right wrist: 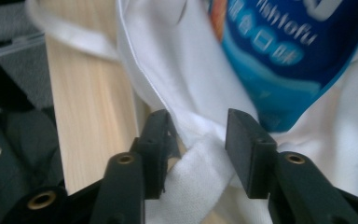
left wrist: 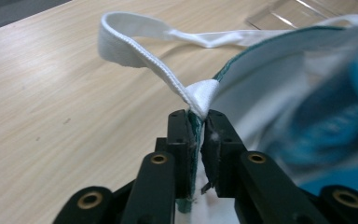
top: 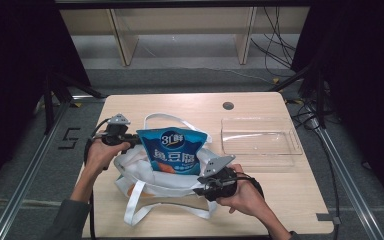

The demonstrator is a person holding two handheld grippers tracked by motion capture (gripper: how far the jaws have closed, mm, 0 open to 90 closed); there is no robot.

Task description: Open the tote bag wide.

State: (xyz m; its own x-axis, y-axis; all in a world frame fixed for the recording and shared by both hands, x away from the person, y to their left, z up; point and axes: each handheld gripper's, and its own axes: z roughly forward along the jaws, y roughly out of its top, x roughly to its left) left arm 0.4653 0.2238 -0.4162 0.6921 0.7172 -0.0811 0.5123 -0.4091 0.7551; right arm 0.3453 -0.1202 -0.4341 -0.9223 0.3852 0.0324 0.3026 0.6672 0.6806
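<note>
On the desk (top: 280, 190), the left claw (left wrist: 198, 122) clamps the white bag's (top: 155, 180) rim beside a handle. The right claw (right wrist: 196, 135) is released around the opposite edge. A blue snack pouch (top: 174, 150) stands in the bag.

White bag (top: 150, 185) with a green-edged rim, blue pouch (top: 174, 150) with white lettering and a bit of orange, clear tray (top: 259, 136), light wood table (top: 290, 195), black grippers.
</note>
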